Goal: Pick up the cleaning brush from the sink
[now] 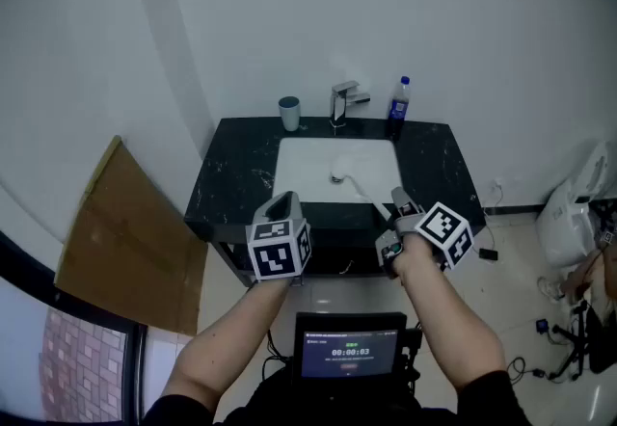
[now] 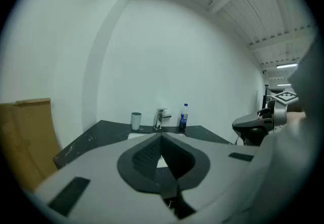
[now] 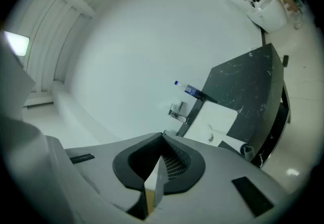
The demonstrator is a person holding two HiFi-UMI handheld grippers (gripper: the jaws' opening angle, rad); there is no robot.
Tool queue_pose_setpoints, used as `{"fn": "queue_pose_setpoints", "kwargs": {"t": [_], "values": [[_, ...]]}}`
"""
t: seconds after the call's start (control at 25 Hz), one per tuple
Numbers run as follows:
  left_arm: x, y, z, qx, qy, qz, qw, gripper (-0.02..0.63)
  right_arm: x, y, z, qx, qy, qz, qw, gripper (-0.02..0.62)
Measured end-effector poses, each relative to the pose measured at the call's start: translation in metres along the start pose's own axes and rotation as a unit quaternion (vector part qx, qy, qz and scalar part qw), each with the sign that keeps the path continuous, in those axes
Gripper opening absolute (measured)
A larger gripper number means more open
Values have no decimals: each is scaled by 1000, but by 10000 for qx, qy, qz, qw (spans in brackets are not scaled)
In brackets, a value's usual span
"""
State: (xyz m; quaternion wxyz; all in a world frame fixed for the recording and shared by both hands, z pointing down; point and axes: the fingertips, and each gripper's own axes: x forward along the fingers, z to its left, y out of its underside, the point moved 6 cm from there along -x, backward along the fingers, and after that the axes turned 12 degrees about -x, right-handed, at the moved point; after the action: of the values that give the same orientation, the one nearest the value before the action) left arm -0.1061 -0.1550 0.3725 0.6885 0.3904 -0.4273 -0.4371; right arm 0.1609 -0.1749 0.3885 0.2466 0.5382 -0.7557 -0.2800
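The cleaning brush [image 1: 349, 180] lies in the white sink [image 1: 308, 162]; it is white, with its head near the drain and its handle pointing toward the front right. In the right gripper view the brush [image 3: 211, 137] shows as a small shape in the basin. My left gripper [image 1: 278, 201] hovers in front of the counter's near edge, left of the brush, shut and empty. My right gripper [image 1: 397, 201] is held near the front right corner of the basin, rolled sideways, also shut with nothing in it. Neither touches the brush. In the left gripper view the jaws hide the basin.
A black marble counter [image 1: 236, 173] surrounds the sink. At its back stand a grey cup [image 1: 289, 113], a chrome faucet [image 1: 343, 101] and a blue-labelled bottle [image 1: 398, 106]. Cardboard [image 1: 125, 241] leans on the left wall. A small screen [image 1: 349, 348] sits below my arms; a white bag [image 1: 571, 220] is at right.
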Motion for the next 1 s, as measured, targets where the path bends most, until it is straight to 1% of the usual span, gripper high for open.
{"fn": "queue_pose_setpoints", "kwargs": {"t": [0.12,0.2,0.32,0.44,0.56,0.6,0.64,0.72,0.76,0.84,0.88,0.92,0.96,1.0], "values": [[7,-29,22,-27,44,26,10000,0,28,-5,28,-557,-203,504,9970,0],[19,-47,34,40,188,251,9995,0,51,-8,47,-1026,-315,835,9907,0],[45,-66,52,51,466,666,9967,0,88,-12,67,-1813,-309,1269,9747,0],[71,-75,67,85,544,857,9948,0,121,-7,72,-2298,-330,1810,9557,0],[94,-73,68,5,591,1113,9920,0,148,-10,58,-2746,-333,2353,9317,8],[99,-71,64,3,598,1153,9915,0,153,-12,52,-2875,-359,2511,9236,113],[105,-71,62,9,598,1179,9912,0,160,-14,47,-2984,-396,2658,9158,137],[128,-72,62,-45,599,1329,9893,0,183,-17,37,-3169,-429,2949,9004,137],[144,-70,64,-121,609,1479,9871,15,199,-17,29,-3263,-400,3129,8911,137],[175,-64,62,-343,618,1748,9821,15,225,-13,4,-3420,-273,3565,8690,141],[184,-60,59,-486,597,1808,9805,15,233,-9,-11,-3449,-214,3801,8580,262],[190,-54,56,-632,552,1837,9794,15,237,-3,-26,-3428,-180,4053,8473,310],[195,-45,54,-727,486,1875,9784,15,239,5,-42,-3364,-158,4308,8372,308],[204,-36,53,-728,411,1952,9772,15,244,13,-57,-3298,-119,4541,8276,308]]}}
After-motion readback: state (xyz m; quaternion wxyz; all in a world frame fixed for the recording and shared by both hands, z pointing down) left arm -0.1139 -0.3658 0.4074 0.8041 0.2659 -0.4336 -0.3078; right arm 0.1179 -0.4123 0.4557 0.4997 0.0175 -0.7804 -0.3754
